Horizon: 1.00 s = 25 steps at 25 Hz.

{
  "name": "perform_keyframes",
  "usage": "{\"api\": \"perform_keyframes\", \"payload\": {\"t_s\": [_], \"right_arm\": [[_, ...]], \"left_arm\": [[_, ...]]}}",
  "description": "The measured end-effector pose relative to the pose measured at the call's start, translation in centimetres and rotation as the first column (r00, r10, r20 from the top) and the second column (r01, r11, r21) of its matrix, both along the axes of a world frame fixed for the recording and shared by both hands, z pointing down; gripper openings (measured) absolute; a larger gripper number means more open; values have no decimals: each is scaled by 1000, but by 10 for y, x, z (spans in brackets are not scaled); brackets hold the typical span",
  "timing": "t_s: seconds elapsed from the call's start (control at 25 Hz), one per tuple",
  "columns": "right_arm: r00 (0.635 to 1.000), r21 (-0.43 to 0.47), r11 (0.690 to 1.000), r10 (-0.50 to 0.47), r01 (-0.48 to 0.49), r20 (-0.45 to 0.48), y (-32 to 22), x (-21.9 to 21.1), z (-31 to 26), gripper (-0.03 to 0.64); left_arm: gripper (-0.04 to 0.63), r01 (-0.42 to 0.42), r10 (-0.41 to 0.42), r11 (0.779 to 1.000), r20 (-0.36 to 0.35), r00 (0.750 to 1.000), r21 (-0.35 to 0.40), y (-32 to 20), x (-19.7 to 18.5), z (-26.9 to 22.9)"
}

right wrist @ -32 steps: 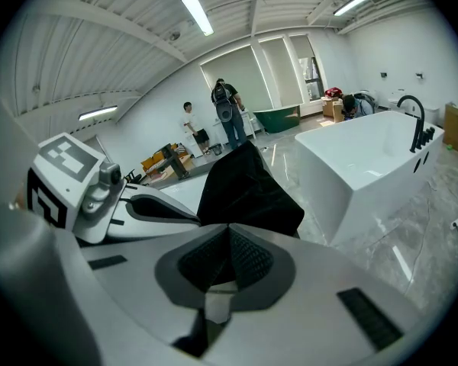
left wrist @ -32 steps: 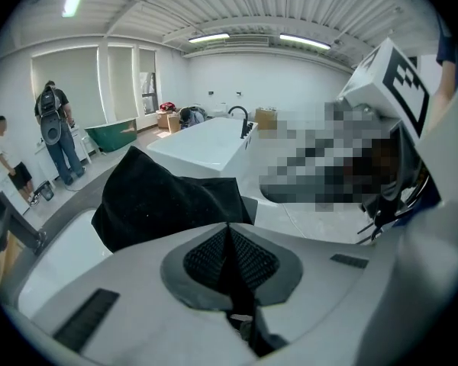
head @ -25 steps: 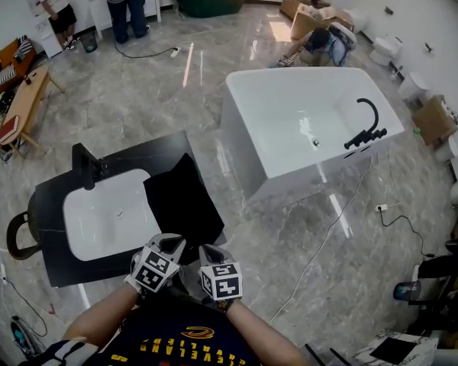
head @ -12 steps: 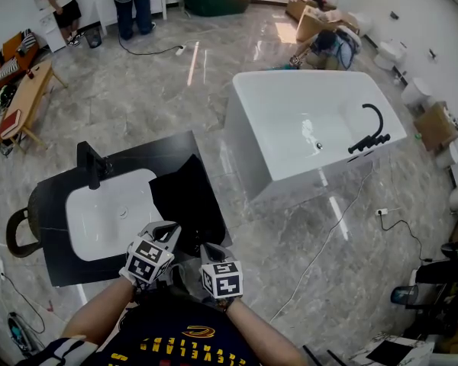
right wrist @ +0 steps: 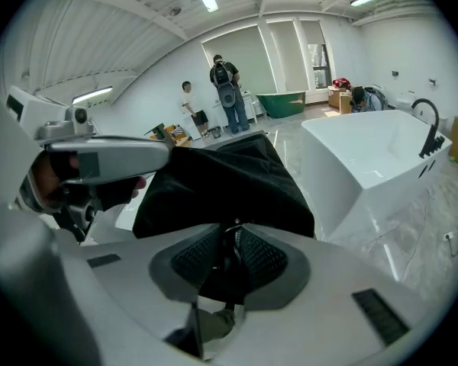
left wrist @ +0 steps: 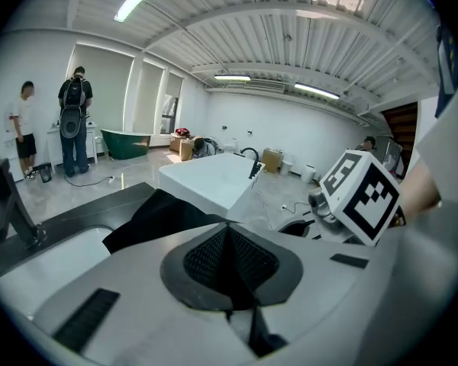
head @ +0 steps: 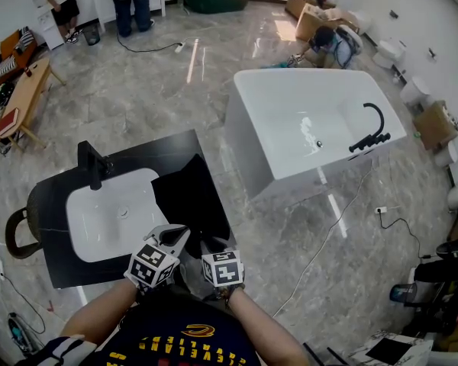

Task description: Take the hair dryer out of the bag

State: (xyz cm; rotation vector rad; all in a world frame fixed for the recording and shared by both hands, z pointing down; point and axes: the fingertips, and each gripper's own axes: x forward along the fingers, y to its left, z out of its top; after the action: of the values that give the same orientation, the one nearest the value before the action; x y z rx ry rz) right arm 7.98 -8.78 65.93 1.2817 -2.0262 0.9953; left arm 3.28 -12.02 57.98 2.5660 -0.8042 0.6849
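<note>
The black bag (head: 189,200) lies on the dark counter (head: 130,157), reaching its 3 o'clock edge; the sink (head: 107,216) sits at the bag's 9 o'clock, open floor (head: 278,231) and a bathtub (head: 305,120) at 2 o'clock; at the bag's 6 o'clock end the left gripper (head: 177,233) is clenched, cloth just beyond it; the jaws of the right gripper (head: 211,244) have just been opening, bag cloth in their gap; the hair dryer is hidden.

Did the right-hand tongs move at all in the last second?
Yes. The right tongs have crept forward, closer to the black bag on the dark counter. Their jaws have just been opening; dark fabric, seemingly the bag's, shows between them.
</note>
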Motion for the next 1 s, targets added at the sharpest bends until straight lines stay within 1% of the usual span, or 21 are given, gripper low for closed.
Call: {"api": "perform_keyframes", "payload": {"t_s": [0.12,0.2,0.28,0.36,0.48,0.6,0.68,0.76,0.92,1.0], "right_arm": [[1000,-49,999,11,-10,17,-6,0,11,100],[999,-76,997,21,-19,26,-11,-2,18,137],[999,-98,995,24,-21,25,-16,-4,24,188],[1000,-115,993,17,-15,12,-22,-5,29,207],[1000,-153,988,11,-11,-4,-30,-7,38,207],[999,-186,982,44,-43,-2,-38,-8,47,206],[999,-197,979,49,-51,-12,-42,-10,53,206],[999,-199,979,31,-37,-34,-44,-14,56,206],[989,-172,985,-49,24,-142,-47,-17,59,206],[985,-177,983,-68,40,-156,-46,-19,62,206]], "left_arm": [[12,0,0,1000,-20,1000,-4,-2,-2,0],[12,5,-5,1000,-34,999,-12,-2,-3,1],[12,6,-7,1000,-41,999,-14,-2,-3,1],[12,6,-7,1000,-46,999,-14,0,-4,1],[12,15,-16,1000,-52,998,-21,1,-6,3],[12,30,-32,999,-56,998,-38,3,-9,8],[12,39,-42,998,-59,997,-52,3,-10,13],[12,48,-52,997,-56,997,-64,4,-12,17],[12,61,-64,995,-36,997,-75,5,-18,27],[12,68,-70,995,-28,997,-78,5,-21,30]]}}
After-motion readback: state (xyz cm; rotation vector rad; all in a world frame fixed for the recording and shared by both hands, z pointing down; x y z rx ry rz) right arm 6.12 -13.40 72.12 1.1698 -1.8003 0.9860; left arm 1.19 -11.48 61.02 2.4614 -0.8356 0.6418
